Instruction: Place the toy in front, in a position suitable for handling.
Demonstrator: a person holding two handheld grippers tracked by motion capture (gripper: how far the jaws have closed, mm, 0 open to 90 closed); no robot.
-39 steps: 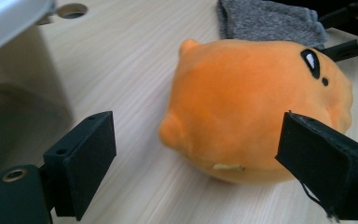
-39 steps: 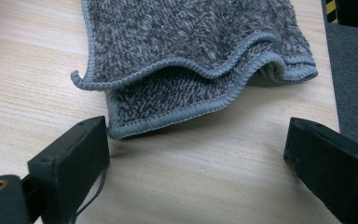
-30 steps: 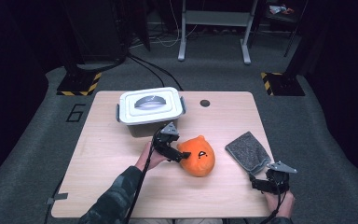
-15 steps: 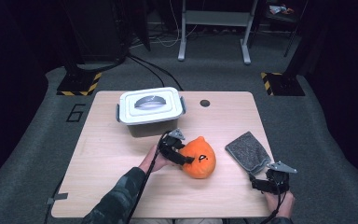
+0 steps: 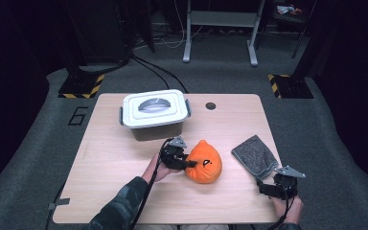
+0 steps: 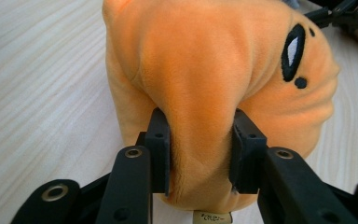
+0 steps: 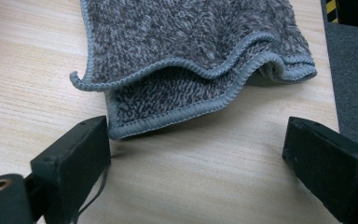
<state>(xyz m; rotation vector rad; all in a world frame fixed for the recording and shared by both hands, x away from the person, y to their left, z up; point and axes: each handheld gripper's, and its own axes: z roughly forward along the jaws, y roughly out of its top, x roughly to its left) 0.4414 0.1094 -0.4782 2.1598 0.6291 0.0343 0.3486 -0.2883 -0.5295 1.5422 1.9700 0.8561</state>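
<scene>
Squeezing orange plush toy (image 6: 214,70) with left tongs (image 5: 179,159), jaws clenched on its near fold, mid-bench. Box (image 5: 155,114) is lying beyond, toward far edge. Right tongs (image 7: 196,154) are resting released by towel (image 7: 191,56).

Bare table (image 5: 110,167) w/ open wood left of the left gripper (image 5: 190,164), and along the near edge between both hands. Behind the orange plush (image 5: 203,162) the lidded box (image 5: 155,114) blocks the way fwd-left; a gap runs between the two. Right of the plush, a free strip up to the grey cloth (image 5: 255,155), which lies just ahead of the right gripper (image 7: 196,154), whose jaws stand wide. Far right corner open.
</scene>
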